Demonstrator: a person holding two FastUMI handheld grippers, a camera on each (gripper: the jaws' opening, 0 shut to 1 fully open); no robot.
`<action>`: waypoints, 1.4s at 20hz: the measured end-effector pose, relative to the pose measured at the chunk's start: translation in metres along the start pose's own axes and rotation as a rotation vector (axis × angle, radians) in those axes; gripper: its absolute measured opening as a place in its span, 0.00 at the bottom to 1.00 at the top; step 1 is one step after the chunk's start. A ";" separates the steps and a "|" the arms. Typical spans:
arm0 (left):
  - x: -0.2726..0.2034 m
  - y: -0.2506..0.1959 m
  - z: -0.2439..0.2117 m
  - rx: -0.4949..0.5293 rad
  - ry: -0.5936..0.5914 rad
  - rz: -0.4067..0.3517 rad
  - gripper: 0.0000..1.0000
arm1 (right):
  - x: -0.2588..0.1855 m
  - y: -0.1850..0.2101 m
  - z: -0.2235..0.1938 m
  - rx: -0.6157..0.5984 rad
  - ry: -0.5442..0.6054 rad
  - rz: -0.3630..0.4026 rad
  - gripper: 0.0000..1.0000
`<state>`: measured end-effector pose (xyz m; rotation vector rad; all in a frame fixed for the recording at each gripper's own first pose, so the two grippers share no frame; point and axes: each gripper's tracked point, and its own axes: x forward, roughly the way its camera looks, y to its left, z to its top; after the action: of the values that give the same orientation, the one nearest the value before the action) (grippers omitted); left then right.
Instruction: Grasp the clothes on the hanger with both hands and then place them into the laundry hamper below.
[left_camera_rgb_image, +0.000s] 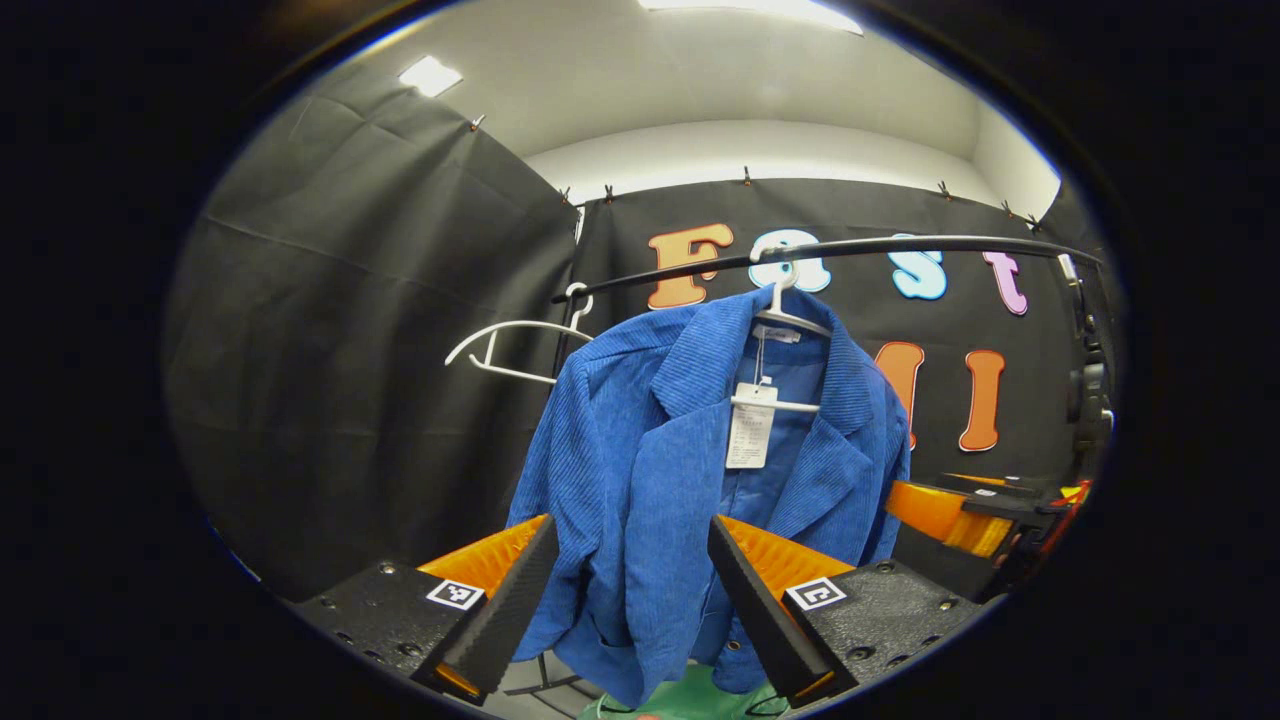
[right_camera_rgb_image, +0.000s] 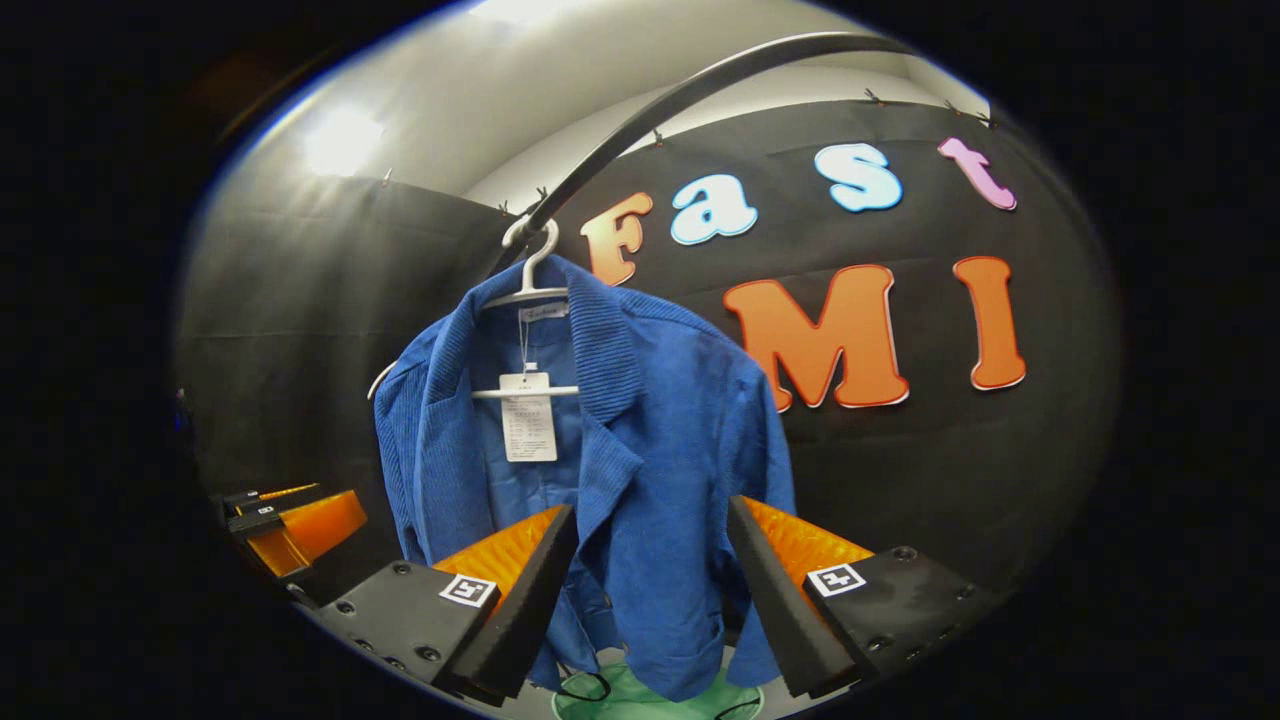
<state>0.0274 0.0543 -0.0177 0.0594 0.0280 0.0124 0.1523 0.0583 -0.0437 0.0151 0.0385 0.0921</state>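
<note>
Black cloth walls close in the booth, and a dark rail (left_camera_rgb_image: 850, 248) runs across it with a blue corduroy jacket (left_camera_rgb_image: 690, 470) hanging from it on a white hanger (left_camera_rgb_image: 785, 312), above the green hamper (right_camera_rgb_image: 640, 700). My left gripper (left_camera_rgb_image: 630, 590) and my right gripper (right_camera_rgb_image: 650, 590) are both spread wide in front of the jacket, grasping nothing. An empty white hanger (left_camera_rgb_image: 510, 345) hangs beside the jacket.

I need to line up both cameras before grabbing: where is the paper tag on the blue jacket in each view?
Left gripper view: the paper tag hangs just right of centre, inside the open collar.
Right gripper view: the tag hangs left of centre.
Shared landmark: the white hanger on the black rail.
</note>
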 end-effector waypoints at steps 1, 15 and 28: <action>0.002 0.005 -0.002 0.003 0.006 0.001 0.95 | 0.015 0.003 -0.004 -0.002 0.012 0.002 0.98; 0.000 0.041 -0.020 -0.011 0.056 0.012 0.92 | 0.115 -0.006 -0.052 0.037 0.113 -0.213 0.98; 0.031 -0.036 -0.011 -0.014 0.022 -0.191 0.92 | 0.000 -0.042 0.040 0.006 -0.105 -0.212 0.09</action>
<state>0.0589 0.0199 -0.0315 0.0427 0.0558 -0.1777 0.1578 0.0159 -0.0042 0.0214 -0.0646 -0.1208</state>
